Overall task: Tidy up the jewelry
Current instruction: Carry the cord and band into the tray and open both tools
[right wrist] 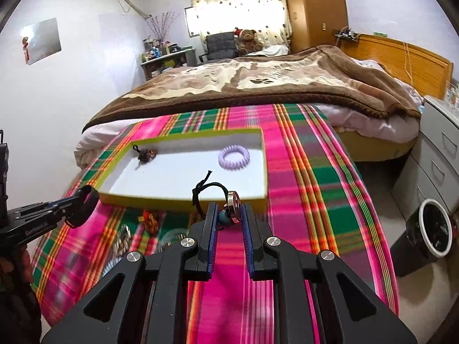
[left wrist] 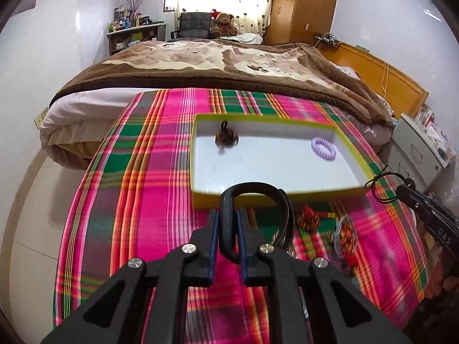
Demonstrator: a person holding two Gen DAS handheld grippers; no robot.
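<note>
Black bangle (left wrist: 229,223) is clamped between left gripper (left wrist: 228,218) pads, corded pendant bracelet (right wrist: 231,207) is pinched in right gripper (right wrist: 229,215), both just short of yellow-rimmed tray (right wrist: 183,197).

The small shiny things (left wrist: 342,233) lying on the striped cloth (left wrist: 149,200) are too blurry to tell what they are.

A purple coiled hair tie (right wrist: 233,155) and dark beaded bracelet (right wrist: 145,154) lie apart inside a shallow white, yellow-rimmed tray (right wrist: 183,198) on plaid cloth.
</note>
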